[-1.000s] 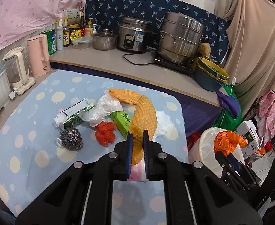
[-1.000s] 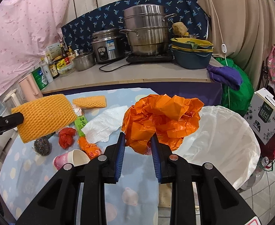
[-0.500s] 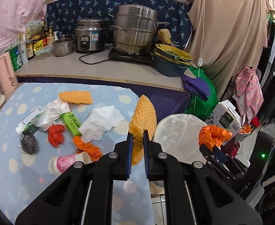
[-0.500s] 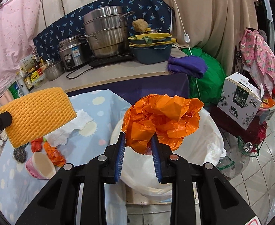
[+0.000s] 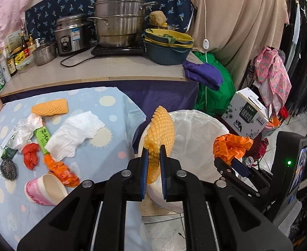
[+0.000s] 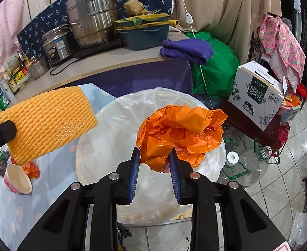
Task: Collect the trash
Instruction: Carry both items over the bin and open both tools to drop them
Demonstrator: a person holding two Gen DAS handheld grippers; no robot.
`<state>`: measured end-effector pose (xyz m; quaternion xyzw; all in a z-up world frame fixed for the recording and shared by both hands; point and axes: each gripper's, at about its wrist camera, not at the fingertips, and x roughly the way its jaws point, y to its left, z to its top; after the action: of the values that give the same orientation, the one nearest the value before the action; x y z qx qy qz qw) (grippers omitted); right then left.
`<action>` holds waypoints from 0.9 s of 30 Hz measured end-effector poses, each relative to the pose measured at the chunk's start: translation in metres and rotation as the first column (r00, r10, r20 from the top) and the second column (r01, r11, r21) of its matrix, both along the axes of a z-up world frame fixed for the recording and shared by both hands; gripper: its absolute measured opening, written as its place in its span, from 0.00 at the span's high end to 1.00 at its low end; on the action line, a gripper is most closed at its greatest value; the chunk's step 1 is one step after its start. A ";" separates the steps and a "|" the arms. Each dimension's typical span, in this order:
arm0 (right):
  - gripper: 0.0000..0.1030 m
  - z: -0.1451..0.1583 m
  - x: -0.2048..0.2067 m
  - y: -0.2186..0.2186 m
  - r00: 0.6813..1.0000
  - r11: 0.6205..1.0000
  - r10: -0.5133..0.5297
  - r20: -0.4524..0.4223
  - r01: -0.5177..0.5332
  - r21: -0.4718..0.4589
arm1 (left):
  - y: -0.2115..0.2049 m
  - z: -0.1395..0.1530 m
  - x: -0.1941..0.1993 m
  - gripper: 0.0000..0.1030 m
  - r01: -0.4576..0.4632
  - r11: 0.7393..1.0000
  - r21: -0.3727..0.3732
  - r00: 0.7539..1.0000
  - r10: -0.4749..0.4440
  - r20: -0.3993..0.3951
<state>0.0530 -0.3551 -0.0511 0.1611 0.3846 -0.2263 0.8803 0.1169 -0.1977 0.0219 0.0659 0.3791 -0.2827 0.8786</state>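
Note:
My left gripper (image 5: 153, 156) is shut on a yellow foam fruit net (image 5: 159, 131) and holds it at the near rim of a white-lined trash bin (image 5: 197, 138). The net also shows in the right wrist view (image 6: 49, 123). My right gripper (image 6: 154, 156) is shut on a crumpled orange plastic bag (image 6: 180, 133) and holds it above the bin (image 6: 111, 146). In the left wrist view the bag (image 5: 229, 146) hangs over the bin's right side.
On the blue dotted table (image 5: 103, 156) lie a second foam net (image 5: 50, 107), a white paper towel (image 5: 74, 133), a green packet (image 5: 42, 139), red and orange scraps, a steel scourer (image 5: 8, 169) and a pink paper cup (image 5: 45, 189). A milk carton box (image 6: 258, 94) and empty bottles stand right of the bin.
Both grippers have swung right from the table, carrying the foam net and the orange bag over the bin. Both grips are unchanged.

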 end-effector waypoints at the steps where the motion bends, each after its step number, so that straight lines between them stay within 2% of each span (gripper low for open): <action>1: 0.74 -0.003 0.000 -0.002 1.000 1.000 -0.002 -0.005 0.002 0.001 | -0.005 -0.004 0.001 0.90 0.003 1.000 0.010 1.000 -0.003 -0.005; 14: 0.70 -0.019 0.007 -0.012 0.999 1.000 -0.009 -0.031 0.009 0.019 | -0.037 -0.042 0.012 0.88 0.029 0.997 0.072 0.998 -0.026 -0.050; 16: 0.63 -0.018 0.006 -0.012 1.000 1.000 -0.017 -0.023 0.017 0.015 | -0.038 -0.043 0.012 0.84 0.026 0.997 0.079 0.999 -0.023 -0.043; 18: 0.53 -0.016 0.005 -0.013 1.000 1.000 -0.025 -0.010 0.026 0.013 | -0.037 -0.044 0.012 0.73 0.017 0.996 0.082 0.999 -0.014 -0.042; 21: 0.50 -0.012 0.005 -0.013 1.000 1.000 -0.028 0.001 0.028 0.012 | -0.036 -0.044 0.013 0.63 0.008 0.997 0.080 0.999 -0.005 -0.036; 27: 0.49 -0.006 0.005 -0.010 1.000 1.000 -0.026 0.012 0.026 0.004 | -0.033 -0.042 0.015 0.59 -0.003 0.997 0.079 0.999 0.005 -0.032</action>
<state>0.0582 -0.3654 -0.0570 0.1693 0.3775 -0.2361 0.8793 0.1318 -0.2308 -0.0199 0.0952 0.4044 -0.2668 0.8696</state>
